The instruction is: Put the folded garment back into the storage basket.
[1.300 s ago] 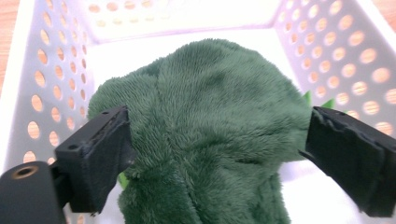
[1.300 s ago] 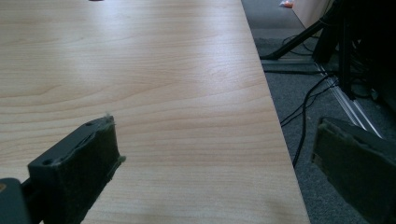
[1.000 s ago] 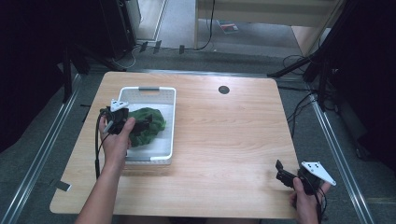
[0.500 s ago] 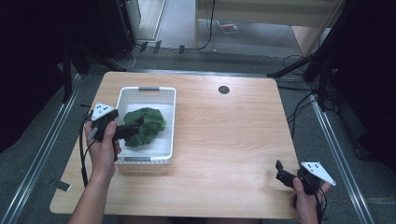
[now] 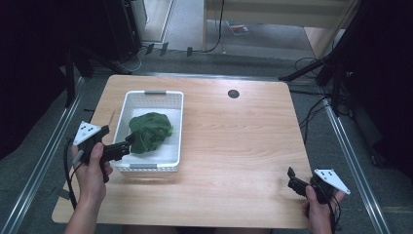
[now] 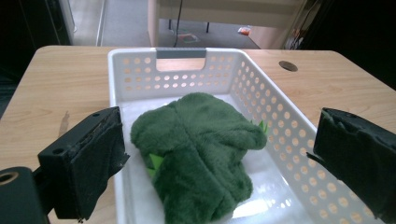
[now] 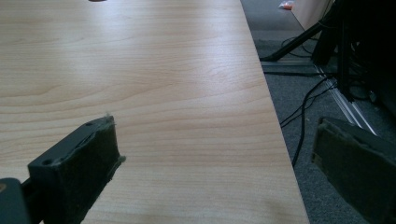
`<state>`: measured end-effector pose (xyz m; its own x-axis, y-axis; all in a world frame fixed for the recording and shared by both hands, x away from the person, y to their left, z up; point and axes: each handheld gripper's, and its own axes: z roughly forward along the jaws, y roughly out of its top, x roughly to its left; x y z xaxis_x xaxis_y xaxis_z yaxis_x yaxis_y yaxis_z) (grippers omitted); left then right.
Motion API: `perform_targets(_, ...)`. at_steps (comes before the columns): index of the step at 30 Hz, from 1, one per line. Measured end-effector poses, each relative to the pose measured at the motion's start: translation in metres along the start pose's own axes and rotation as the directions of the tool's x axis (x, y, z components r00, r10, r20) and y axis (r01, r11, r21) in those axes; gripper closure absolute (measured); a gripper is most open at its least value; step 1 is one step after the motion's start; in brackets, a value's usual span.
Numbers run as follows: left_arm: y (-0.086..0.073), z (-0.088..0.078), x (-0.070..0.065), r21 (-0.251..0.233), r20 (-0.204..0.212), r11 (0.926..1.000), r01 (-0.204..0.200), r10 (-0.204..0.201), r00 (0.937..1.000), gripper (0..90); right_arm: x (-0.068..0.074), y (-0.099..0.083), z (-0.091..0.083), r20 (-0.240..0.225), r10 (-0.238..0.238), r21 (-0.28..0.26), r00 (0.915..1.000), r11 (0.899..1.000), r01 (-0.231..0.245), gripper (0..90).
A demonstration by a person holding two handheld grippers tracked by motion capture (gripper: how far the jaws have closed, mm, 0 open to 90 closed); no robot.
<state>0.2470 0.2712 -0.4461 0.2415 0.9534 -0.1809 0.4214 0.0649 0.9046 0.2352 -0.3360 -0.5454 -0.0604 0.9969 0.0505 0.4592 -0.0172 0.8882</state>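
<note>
Green plush toy (image 6: 201, 154), a soft furry lump of fabric, lies loose in the white perforated plastic basket (image 5: 175, 122) on the left half of the pale wooden table (image 5: 243, 141). It rests on the basket floor toward the near end, free of either tool, which suggests the basket is meant as its container.

In the high view the left gripper (image 5: 127, 144) is held at the basket's near left corner, its tips reaching over the rim toward the toy. In the left gripper view its jaws stand wide apart with the toy framed between them but not touched; that spread suits a bulky, yielding thing, whether to let it go or to take it up.

The right gripper (image 5: 291, 177) sits at the table's near right corner, well apart from the basket, probably parked out of the way. Its jaws are also wide, holding nothing, over the bare wood and table edge.
</note>
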Motion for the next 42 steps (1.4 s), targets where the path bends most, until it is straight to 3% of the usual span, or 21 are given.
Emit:
perform_targets(14, -0.029, -0.031, 0.033, -0.041, -0.024, 0.9987, 0.029, -0.03, 0.9993, 0.9, 0.0, 0.0, 0.0, 0.002, -0.001, -0.001, 1.0, 1.0, 0.001, 0.9)
perform_targets(25, -0.067, -0.046, 0.059, -0.067, -0.026, 0.9957, 0.063, -0.065, 0.9976, 0.0, 0.0, -0.001, -0.001, 0.002, -0.006, -0.011, 1.0, 1.0, 0.006, 0.9)
perform_targets(32, -0.088, -0.047, 0.074, -0.075, -0.033, 0.9935, 0.086, -0.089, 0.9955, 0.0, 0.0, -0.001, -0.001, 0.005, -0.008, -0.013, 1.0, 1.0, 0.008, 0.9)
perform_targets(34, -0.093, -0.047, 0.077, -0.072, -0.014, 0.9934, 0.09, -0.091, 0.9957, 0.0, 0.0, -0.001, -0.001, 0.006, -0.008, -0.013, 0.9999, 1.0, 0.008, 0.9)
perform_targets(36, -0.101, -0.045, 0.081, -0.056, -0.019, 0.9956, 0.075, -0.076, 0.9969, 0.0, 0.001, -0.001, -0.001, 0.006, -0.007, -0.01, 1.0, 1.0, 0.007, 0.9)
perform_targets(42, -0.11, -0.041, 0.089, -0.04, -0.047, 0.9957, 0.084, -0.086, 0.9952, 0.0, 0.0, -0.001, -0.001, 0.006, -0.009, -0.012, 0.9999, 1.0, 0.009, 0.9)
